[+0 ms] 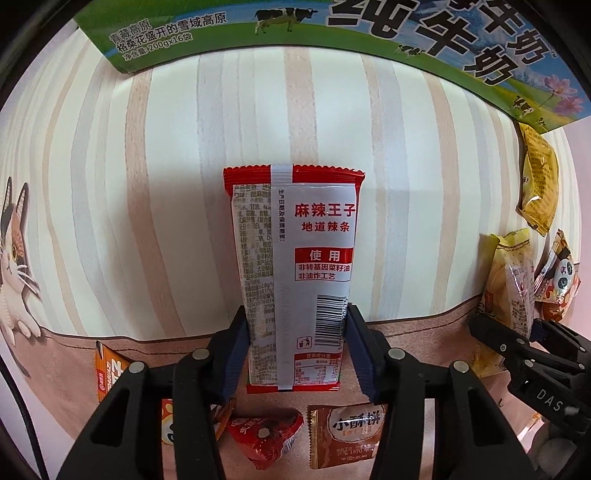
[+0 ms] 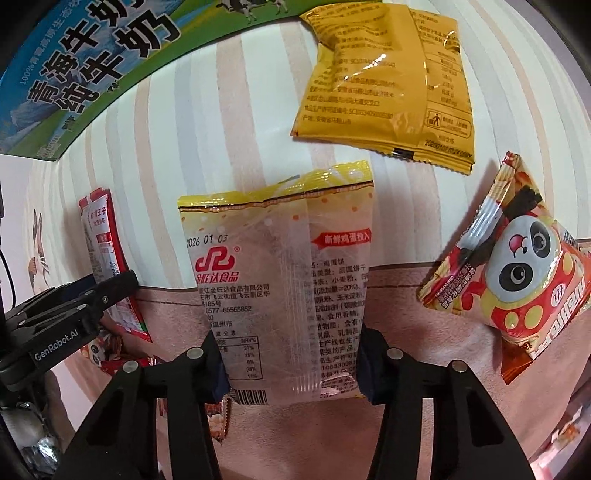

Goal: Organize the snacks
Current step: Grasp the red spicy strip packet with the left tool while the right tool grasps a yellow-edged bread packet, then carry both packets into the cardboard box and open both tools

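In the left wrist view, my left gripper [image 1: 295, 350] is shut on the lower part of a red and white spicy-strip packet [image 1: 295, 236], blue pads pressing both of its long edges. It lies back side up on the striped cloth. In the right wrist view, my right gripper [image 2: 290, 362] is shut on a pale yellow egg-biscuit packet [image 2: 280, 280], a pad on each side near its bottom. Each gripper also shows in the other's view: the right gripper [image 1: 509, 328] on the yellow packet [image 1: 513, 280], and the left gripper [image 2: 122, 288] on the red packet [image 2: 103, 258].
A green milk carton [image 1: 332, 33] [image 2: 74, 74] lies along the far edge. An orange-yellow packet [image 2: 384, 85] and a panda packet [image 2: 517, 273] lie to the right. Near the left gripper lie a brown biscuit packet [image 1: 343, 435], a red triangular packet [image 1: 266, 439] and an orange packet [image 1: 107, 373].
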{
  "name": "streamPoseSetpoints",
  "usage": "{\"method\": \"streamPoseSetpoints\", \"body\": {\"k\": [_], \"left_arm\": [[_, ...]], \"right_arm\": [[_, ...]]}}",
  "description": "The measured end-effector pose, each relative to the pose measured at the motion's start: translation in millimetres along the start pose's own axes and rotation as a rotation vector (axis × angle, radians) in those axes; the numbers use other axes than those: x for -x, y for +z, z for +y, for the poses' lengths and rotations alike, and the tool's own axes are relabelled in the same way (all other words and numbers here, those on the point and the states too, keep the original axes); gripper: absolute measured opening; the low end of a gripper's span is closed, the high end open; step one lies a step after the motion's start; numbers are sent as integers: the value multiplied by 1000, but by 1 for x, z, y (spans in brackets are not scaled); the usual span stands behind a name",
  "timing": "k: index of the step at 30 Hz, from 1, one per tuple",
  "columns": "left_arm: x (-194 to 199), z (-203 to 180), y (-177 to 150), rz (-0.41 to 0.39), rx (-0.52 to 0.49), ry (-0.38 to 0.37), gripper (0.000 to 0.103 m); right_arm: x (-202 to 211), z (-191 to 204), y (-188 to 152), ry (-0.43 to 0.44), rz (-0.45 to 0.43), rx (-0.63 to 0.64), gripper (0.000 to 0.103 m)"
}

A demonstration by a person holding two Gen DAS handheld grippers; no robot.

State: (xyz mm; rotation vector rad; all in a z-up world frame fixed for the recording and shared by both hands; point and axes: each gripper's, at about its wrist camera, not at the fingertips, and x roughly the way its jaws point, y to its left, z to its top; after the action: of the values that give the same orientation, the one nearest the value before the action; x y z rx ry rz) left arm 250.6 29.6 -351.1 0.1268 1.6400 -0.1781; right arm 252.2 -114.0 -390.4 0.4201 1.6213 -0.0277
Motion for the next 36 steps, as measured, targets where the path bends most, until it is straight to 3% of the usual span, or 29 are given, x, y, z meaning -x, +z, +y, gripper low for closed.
{"method": "streamPoseSetpoints", "body": {"k": [10, 15, 20, 25, 30, 36], "left_arm": [[43, -8, -31, -30, -33, -104, 47], [90, -11, -38, -103, -46, -163, 47], [152, -13, -24, -209, -57, -225, 47], [217, -14, 15, -315, -89, -267, 47], [248, -13, 89, -385, -129, -159, 47], [238, 1, 184, -361, -112, -70, 47]], "right_arm": [[36, -7, -23, 78, -62, 19, 45], [78, -9, -35, 163, -119, 28, 45], [137, -7, -29, 233, -199, 39, 45], [203, -4, 7, 283, -309, 58, 45], [242, 4, 72, 206, -403, 64, 45], [234, 9, 147, 108, -401, 52, 45]]}}
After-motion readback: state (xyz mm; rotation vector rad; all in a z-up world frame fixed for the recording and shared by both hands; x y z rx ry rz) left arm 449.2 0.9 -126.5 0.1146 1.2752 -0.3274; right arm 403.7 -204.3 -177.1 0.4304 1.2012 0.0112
